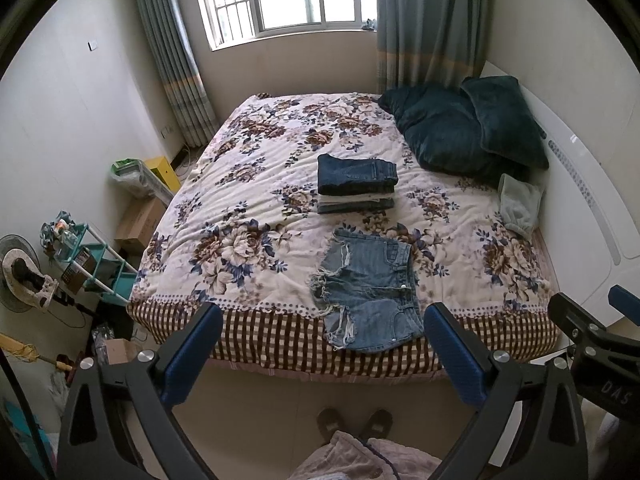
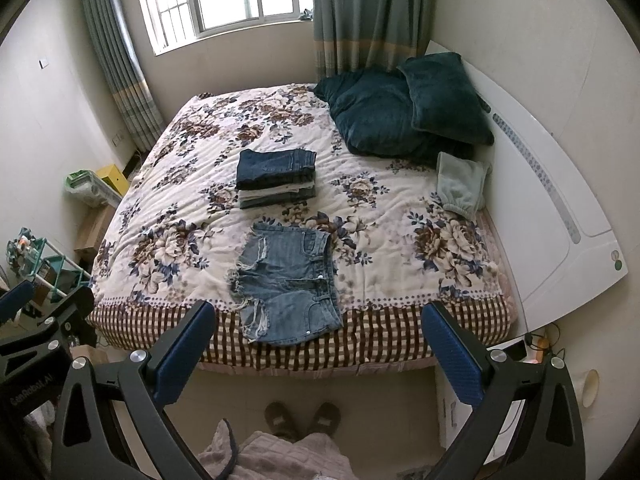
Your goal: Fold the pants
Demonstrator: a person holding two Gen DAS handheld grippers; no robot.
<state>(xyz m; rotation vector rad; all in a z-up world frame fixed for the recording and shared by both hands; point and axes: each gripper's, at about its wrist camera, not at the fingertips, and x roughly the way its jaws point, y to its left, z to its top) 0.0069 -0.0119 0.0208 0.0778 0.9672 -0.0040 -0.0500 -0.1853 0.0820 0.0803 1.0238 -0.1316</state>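
Light blue frayed denim shorts (image 1: 370, 290) lie flat near the bed's front edge, waistband to the right; they also show in the right wrist view (image 2: 288, 284). Behind them sits a stack of folded jeans (image 1: 356, 182), dark pair on top, also in the right wrist view (image 2: 276, 178). My left gripper (image 1: 322, 320) is open and empty, held above the floor in front of the bed. My right gripper (image 2: 318, 318) is open and empty at the same height. Both are apart from the shorts.
The bed has a floral cover (image 1: 256, 200) with a checked front border. Dark teal pillows (image 1: 468, 128) and a pale green garment (image 1: 520, 204) lie at the right by the white headboard (image 2: 552, 200). Boxes and a teal rack (image 1: 92, 260) stand left. Slippers (image 1: 354, 424) are on the floor.
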